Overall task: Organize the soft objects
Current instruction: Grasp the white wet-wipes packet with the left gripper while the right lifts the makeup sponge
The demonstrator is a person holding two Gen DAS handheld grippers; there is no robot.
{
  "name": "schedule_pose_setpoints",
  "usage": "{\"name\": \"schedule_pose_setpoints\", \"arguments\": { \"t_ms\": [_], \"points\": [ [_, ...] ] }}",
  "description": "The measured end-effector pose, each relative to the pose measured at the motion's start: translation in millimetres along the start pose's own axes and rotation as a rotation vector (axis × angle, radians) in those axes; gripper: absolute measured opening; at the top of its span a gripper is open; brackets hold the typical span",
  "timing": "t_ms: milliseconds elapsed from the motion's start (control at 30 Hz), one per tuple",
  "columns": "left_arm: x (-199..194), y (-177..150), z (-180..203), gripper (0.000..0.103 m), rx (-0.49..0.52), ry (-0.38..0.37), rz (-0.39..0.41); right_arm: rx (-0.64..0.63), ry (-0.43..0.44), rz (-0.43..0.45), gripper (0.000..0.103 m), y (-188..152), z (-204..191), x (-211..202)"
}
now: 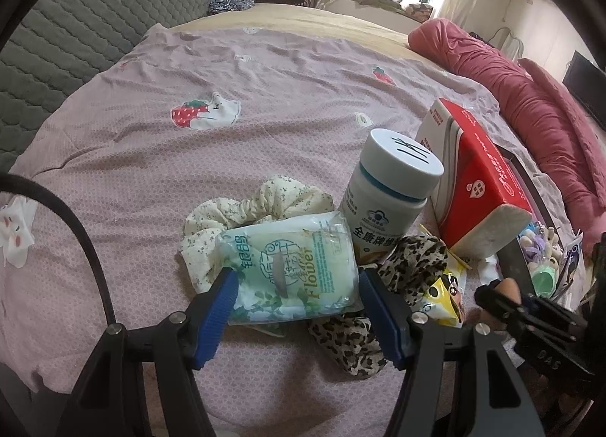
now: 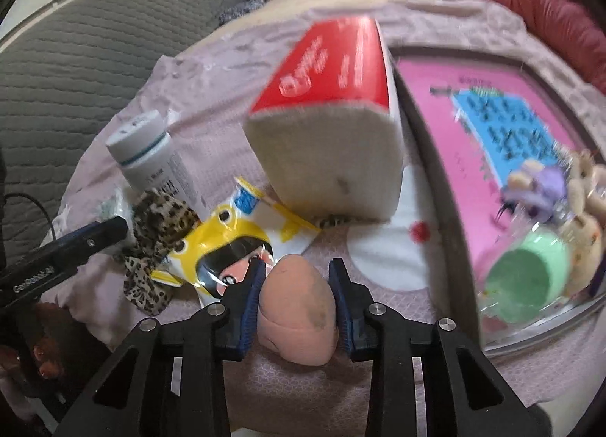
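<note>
Sorting soft items on a bed covered by a pink sheet (image 1: 265, 69); a pile sits near the front edge, an open box (image 2: 428, 156) with a pink lining to the right already holding small plush things.

Left to right, left wrist view: cream floral scrunchie (image 1: 242, 205), partly under a green tissue pack (image 1: 291, 266). The left gripper (image 1: 297, 285) stands wide, its blue pads right at the pack's two short edges; contact looks likely but no squeeze shows in the wrapper, so I cannot say it is clamped. White bottle (image 1: 390, 187) upright just behind, touching the pack's far corner. Leopard scrunchie (image 1: 413, 262) beside the right pad, then a yellow cartoon packet (image 1: 447, 289), then the red tissue pack (image 1: 473, 160) leaning against the box wall.

Right wrist view: right gripper (image 2: 297, 281) roughly a third open, jaws closed in against the sides of a peach-coloured soft lump (image 2: 299, 304); both pads touch it and it fills the gap. Judged held, though the frame is motion-blurred.

Step in hand, as I read it: carry the peach lump right, over the box wall, and release inside.

Notes for doing it well:
- Lift clear before travelling; the box wall is tall and the red pack leans close to the path.
- Keep squeeze light; the lump deforms and could squirt out.
- Drop on bare pink lining, away from the green roll (image 2: 530, 278).
- Left side: close slowly, avoid nudging the bottle over.
</note>
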State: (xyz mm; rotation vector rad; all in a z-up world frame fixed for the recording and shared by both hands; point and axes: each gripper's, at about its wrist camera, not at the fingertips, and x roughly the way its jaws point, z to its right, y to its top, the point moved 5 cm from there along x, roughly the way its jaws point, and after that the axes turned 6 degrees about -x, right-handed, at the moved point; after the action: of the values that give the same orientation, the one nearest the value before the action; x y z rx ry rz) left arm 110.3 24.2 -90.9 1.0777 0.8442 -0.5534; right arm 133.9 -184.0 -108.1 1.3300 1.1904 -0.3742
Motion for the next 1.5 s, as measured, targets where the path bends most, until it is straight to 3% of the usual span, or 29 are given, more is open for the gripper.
{"name": "schedule_pose_setpoints", "arguments": {
  "t_ms": [67,267,433,467,567,600,733,1067,1267,1433,1500],
  "points": [
    [-0.7,0.8,-0.4,0.061,-0.002,-0.005,0.005,-0.008,0.001,0.029,0.035,2.2,-3.6,-6.7],
    [-11.6,2.9,5.6,0.033,0.015,-0.046,0.04,-0.035,0.007,0.091,0.035,8.4,-10.9,-21.1],
    [-7.3,-3.0,12.7,0.028,0.022,-0.074,-0.004,-0.024,0.026,0.094,0.035,9.6,-9.7,-22.5],
    [-8.5,-3.3,11.4,0.031,0.004,-0.081,0.002,-0.023,0.029,0.093,0.035,9.3,-9.5,-22.5],
    [-13.5,-1.3,7.0,0.057,-0.024,-0.072,0.015,-0.012,0.041,0.097,0.035,9.5,-7.2,-23.7],
    [-15.1,-1.2,5.0,0.059,-0.027,-0.065,0.019,-0.008,0.043,0.098,0.035,9.4,-6.5,-23.3],
    [-14.3,-1.2,-2.8,0.06,-0.051,-0.058,0.004,0.021,0.064,0.104,0.035,10.7,-2.4,-22.7],
    [4.0,9.1,6.4,0.072,-0.047,0.083,-0.018,0.04,0.097,0.106,0.036,12.1,0.0,-20.7],
    [13.1,11.5,2.7,0.072,-0.073,0.148,-0.026,0.057,0.111,0.115,0.036,13.5,4.2,-21.7],
    [15.1,11.8,-11.0,0.047,-0.103,0.156,-0.011,0.064,0.103,0.131,0.036,15.3,6.6,-24.7],
    [12.2,12.5,-19.1,0.027,-0.127,0.151,-0.005,0.066,0.103,0.142,0.036,16.2,6.5,-27.1]
  ]
}}
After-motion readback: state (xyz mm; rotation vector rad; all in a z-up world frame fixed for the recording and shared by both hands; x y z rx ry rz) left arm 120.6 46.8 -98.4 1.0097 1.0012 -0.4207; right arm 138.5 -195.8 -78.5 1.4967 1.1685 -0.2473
